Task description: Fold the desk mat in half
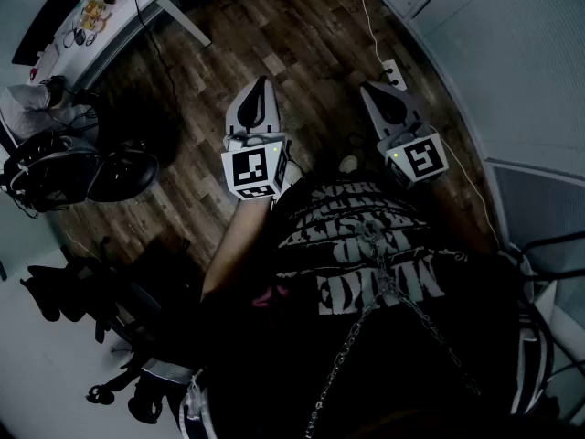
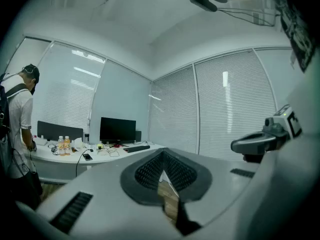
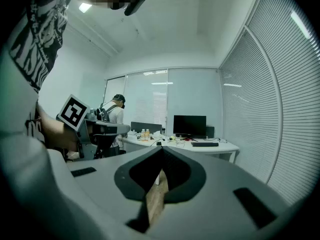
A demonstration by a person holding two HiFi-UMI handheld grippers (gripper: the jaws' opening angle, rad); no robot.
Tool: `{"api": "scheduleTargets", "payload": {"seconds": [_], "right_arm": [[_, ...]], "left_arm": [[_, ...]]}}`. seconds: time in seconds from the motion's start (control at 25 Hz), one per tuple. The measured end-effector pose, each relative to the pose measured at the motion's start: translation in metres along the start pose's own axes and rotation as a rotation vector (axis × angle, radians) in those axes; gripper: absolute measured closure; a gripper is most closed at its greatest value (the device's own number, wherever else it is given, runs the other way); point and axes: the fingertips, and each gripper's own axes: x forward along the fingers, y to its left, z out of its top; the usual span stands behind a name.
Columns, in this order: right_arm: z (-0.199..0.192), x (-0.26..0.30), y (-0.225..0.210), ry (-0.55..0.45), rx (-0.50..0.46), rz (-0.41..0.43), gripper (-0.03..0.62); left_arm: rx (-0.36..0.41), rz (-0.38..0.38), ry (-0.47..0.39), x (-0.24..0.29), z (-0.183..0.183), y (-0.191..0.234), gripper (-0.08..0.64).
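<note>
Wood floor [image 1: 302, 26] lies beyond your jaws; left gripper [image 1: 262, 85] and right gripper [image 1: 370, 91] are both closed on nothing, seemingly idle, since no mat is visible.

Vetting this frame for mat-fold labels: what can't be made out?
- Desk mat: seen in no view.
- Desk: far and tiny in both gripper views; its clutter is unreadable.
- Head view: shirt hides the floor beneath; table cut by the top-left edge.
</note>
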Motion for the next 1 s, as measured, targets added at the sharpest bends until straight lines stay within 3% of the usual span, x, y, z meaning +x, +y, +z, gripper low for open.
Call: {"api": "scheduleTargets", "payload": {"seconds": [0.52, 1.0], "right_arm": [[0.011, 0.008, 0.010, -0.041, 0.034, -0.002, 0.592], [0.022, 0.041, 0.039, -0.025, 0.008, -0.035, 0.592]], "left_arm": [[0.024, -0.032, -0.003, -0.011, 0.005, 0.004, 0.552], [-0.003, -0.044, -0.026, -0.014, 0.007, 0.051, 0.552]]}}
